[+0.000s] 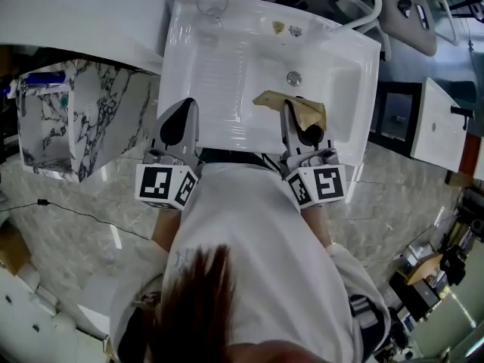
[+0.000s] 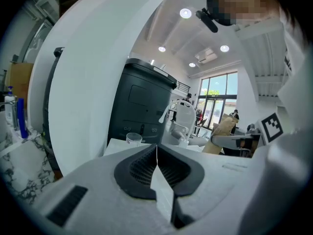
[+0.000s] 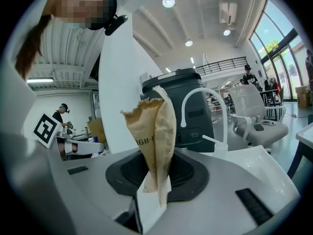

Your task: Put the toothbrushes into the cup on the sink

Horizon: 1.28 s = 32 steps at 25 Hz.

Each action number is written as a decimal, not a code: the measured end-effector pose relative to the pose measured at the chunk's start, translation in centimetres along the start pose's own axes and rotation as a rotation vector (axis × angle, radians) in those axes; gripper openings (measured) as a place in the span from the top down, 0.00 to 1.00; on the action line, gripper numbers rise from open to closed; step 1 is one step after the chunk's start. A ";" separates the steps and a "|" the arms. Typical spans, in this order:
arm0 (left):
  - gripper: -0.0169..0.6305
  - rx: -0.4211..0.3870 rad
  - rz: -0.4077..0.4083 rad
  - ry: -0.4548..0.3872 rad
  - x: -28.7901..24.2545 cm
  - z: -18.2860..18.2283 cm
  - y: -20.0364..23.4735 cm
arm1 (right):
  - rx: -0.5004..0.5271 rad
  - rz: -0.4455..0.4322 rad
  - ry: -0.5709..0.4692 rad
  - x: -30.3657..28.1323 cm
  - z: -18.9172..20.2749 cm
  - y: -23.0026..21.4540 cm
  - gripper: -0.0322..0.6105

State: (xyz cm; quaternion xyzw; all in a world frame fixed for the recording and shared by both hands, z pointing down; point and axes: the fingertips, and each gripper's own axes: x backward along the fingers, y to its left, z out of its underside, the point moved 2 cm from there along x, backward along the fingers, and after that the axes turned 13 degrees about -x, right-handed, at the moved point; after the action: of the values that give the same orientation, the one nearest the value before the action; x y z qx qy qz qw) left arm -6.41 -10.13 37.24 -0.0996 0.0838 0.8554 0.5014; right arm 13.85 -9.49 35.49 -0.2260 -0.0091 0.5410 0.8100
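Observation:
A white sink [image 1: 198,82] lies below me, with a clear cup [image 1: 212,4] on its back left corner. That cup [image 2: 133,138] also shows past my left gripper [image 2: 156,150], which is shut with nothing in it. In the head view the left gripper [image 1: 185,106] hangs over the sink's front left edge. My right gripper [image 1: 292,109] is shut on a crumpled brown paper packet [image 1: 291,102] over the basin's front right. The packet [image 3: 154,131] sticks up from between the right gripper's [image 3: 155,177] pads. I see no bare toothbrush.
A white faucet [image 1: 370,4] arches over the back right corner, and the drain [image 1: 294,78] sits mid-basin. Two small items [image 1: 285,28] lie on the back rim. A marble counter [image 1: 106,112] with bottles [image 2: 14,114] stands to the left, a white cabinet [image 1: 440,127] to the right.

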 end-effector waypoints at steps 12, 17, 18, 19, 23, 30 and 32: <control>0.95 -0.020 0.066 -0.035 0.4 -0.9 3.5 | 0.011 0.094 -0.063 -0.1 -0.5 3.0 0.81; 0.95 -0.017 0.096 -0.033 0.9 -0.2 4.8 | 0.009 0.142 -0.086 0.5 0.0 4.1 0.81; 0.95 -0.018 0.102 -0.032 0.9 0.0 5.0 | 0.009 0.148 -0.091 0.6 0.2 4.2 0.81; 0.95 -0.022 0.108 -0.032 0.9 0.1 5.1 | 0.010 0.154 -0.095 0.7 0.4 4.4 0.81; 0.95 -0.047 0.134 -0.040 1.2 -0.2 4.9 | 0.005 0.183 -0.120 1.5 0.9 4.3 0.81; 0.95 -0.058 0.126 -0.045 2.2 -0.4 6.3 | 0.026 0.244 -0.259 3.1 -1.9 3.4 0.81; 0.95 -0.058 0.121 -0.044 2.4 -0.4 6.8 | 0.039 0.251 -0.290 3.2 -3.2 3.3 0.81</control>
State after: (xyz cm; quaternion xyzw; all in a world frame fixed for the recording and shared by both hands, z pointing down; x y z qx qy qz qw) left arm -13.43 -11.51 36.50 -0.0902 0.0537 0.8882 0.4473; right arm 13.11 -6.79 30.61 -0.1292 -0.0871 0.6646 0.7307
